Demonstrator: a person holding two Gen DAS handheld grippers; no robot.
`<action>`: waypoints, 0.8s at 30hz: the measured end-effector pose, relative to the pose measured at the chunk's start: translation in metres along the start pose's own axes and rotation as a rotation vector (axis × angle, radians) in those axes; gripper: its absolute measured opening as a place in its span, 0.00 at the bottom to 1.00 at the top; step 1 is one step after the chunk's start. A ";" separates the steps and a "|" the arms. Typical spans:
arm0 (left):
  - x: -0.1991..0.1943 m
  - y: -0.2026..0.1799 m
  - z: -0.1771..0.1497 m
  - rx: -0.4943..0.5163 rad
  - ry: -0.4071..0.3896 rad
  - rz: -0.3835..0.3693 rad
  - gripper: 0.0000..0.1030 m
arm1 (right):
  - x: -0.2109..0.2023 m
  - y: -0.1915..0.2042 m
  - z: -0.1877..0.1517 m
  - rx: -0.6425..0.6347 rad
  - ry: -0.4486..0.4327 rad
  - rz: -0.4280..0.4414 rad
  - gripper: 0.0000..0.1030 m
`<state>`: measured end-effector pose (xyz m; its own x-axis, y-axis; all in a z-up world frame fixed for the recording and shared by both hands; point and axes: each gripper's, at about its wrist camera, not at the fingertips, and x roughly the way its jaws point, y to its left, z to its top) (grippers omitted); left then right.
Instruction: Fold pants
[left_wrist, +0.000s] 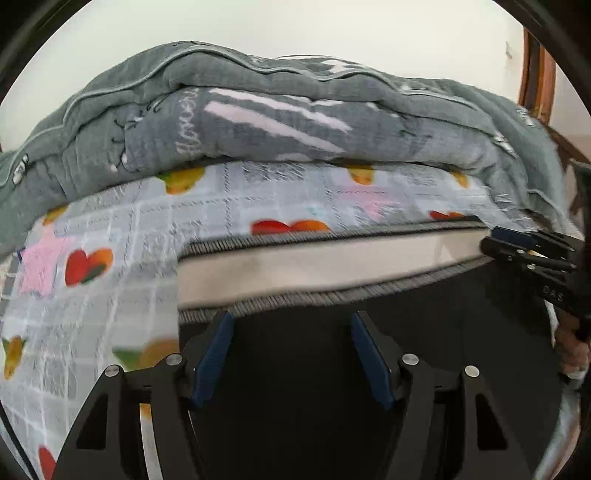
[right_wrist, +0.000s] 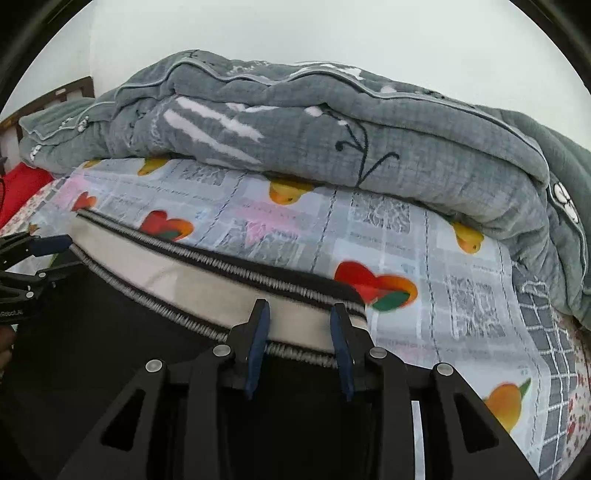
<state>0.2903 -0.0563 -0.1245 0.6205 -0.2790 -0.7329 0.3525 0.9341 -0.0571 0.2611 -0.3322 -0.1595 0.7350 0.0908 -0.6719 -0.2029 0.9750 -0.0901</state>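
pants (left_wrist: 332, 369): black, pale waistband (right_wrist: 207, 273) with ribbed trim, flat on the fruit-print bedsheet (right_wrist: 424, 236)
left gripper (left_wrist: 291, 354): spread, over black cloth, not pinching
right gripper (right_wrist: 299, 332): spread, straddling waistband's right end
edges: grey quilt (left_wrist: 295, 122) bunched behind, sheet bare between

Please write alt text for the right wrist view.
The right gripper hangs open over the pale waistband of black pants on a fruit-print bedsheet. A grey quilt lies behind; the left gripper is at the waistband's other end.
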 end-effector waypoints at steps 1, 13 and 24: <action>-0.008 -0.003 -0.006 0.010 -0.003 -0.009 0.62 | -0.010 -0.001 -0.004 0.008 0.027 0.023 0.40; -0.108 -0.040 -0.140 0.042 -0.030 -0.005 0.63 | -0.107 0.019 -0.136 0.123 0.022 0.015 0.45; -0.133 -0.016 -0.188 0.028 0.060 0.127 0.63 | -0.163 0.014 -0.179 0.231 0.017 0.009 0.45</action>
<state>0.0707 0.0077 -0.1538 0.6189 -0.1445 -0.7720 0.2942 0.9540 0.0573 0.0223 -0.3693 -0.1832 0.7222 0.0980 -0.6848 -0.0545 0.9949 0.0849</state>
